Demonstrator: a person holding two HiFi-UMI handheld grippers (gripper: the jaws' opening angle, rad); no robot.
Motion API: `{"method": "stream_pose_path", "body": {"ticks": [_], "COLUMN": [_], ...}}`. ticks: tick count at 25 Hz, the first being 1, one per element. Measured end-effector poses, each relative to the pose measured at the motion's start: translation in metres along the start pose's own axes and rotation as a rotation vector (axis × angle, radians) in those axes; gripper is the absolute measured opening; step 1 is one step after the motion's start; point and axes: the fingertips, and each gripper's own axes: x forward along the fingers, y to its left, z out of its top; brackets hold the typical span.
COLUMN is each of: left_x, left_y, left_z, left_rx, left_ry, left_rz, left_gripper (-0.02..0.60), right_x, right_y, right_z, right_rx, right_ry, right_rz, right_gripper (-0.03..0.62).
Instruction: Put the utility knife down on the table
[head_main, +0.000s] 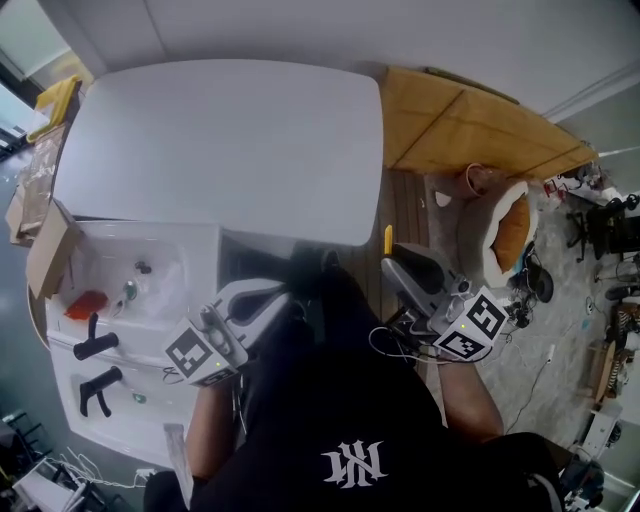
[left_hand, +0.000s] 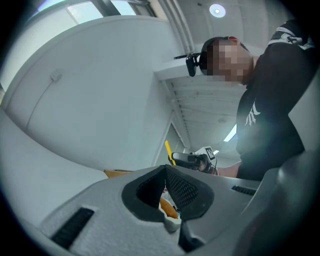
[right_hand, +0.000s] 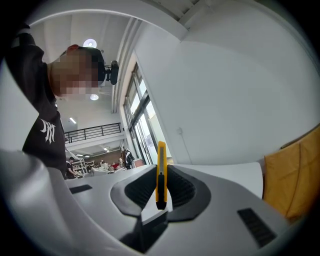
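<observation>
— Is there any writing to read?

— Very little. The person's black shirt (head_main: 300, 420) has a white interlocked monogram (head_main: 355, 463), and its letters are too tangled to read with certainty. The cubes on both claws carry black-and-white square markers but no words. I see no brand on the utility knife (right_hand: 161, 150).

— Where is the knife?

— It is pinched upright in the right claw (right_hand: 161, 172). Its yellow body is squeezed between the two ribbed pads, and its upper end stands out above them. In the head view the right claw (head_main: 397, 264) holds it in the air just off the near right corner of the white worktop (head_main: 220, 140), not lying on it.

— What is hidden?

— The knife's lower end sits down in the claw's throat, and I cannot tell whether any blade is out. The person's body cuts off the worktop's near edge.

— And the left claw?

— The left claw (left_hand: 165, 169) has its pads pressed together at the tips and pinches nothing. Something orange shows through the slit lower down, too small to name.

— What else is around?

— On the left there is a white unit (head_main: 150, 240) with two black handles (head_main: 95, 346), and an orange piece (head_main: 86, 304) lies on it. A cardboard box (head_main: 48, 245) stands beside it. To the right of the worktop are a brown board (head_main: 480, 130) and a round padded bed (head_main: 505, 235).
</observation>
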Motion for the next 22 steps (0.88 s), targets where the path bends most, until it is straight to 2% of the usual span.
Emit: {"method": "stream_pose_path", "body": {"ticks": [8,13,18,22], "left_x": [0.041,0.083,0.14,0.165], "left_y": [0.056,0.084,0.11,0.128], "left_z": [0.005,-0.003,0.008,0.015], "left_rx": [-0.002,0.018,0.042,0.061], "left_ry": [0.008,0.112,0.146,0.181], "left_rz": [0.092,0.121,0.141,0.17], "left_gripper": [0.005,0.005,0.005,0.006], "right_x": [0.042,0.047,0.044,0.056], "right_y": [-0.067,-0.119,-0.175,-0.207], "right_z": [0.012,0.032,0.05,0.057], "right_rx": [0.028,0.048,0.076,0.096], "right_ry": [0.026,0.011,-0.009,-0.024], "right_rz": [0.091,0.118,0.146,0.186], "right_gripper": [0.054,0.054,0.054,0.054]}}
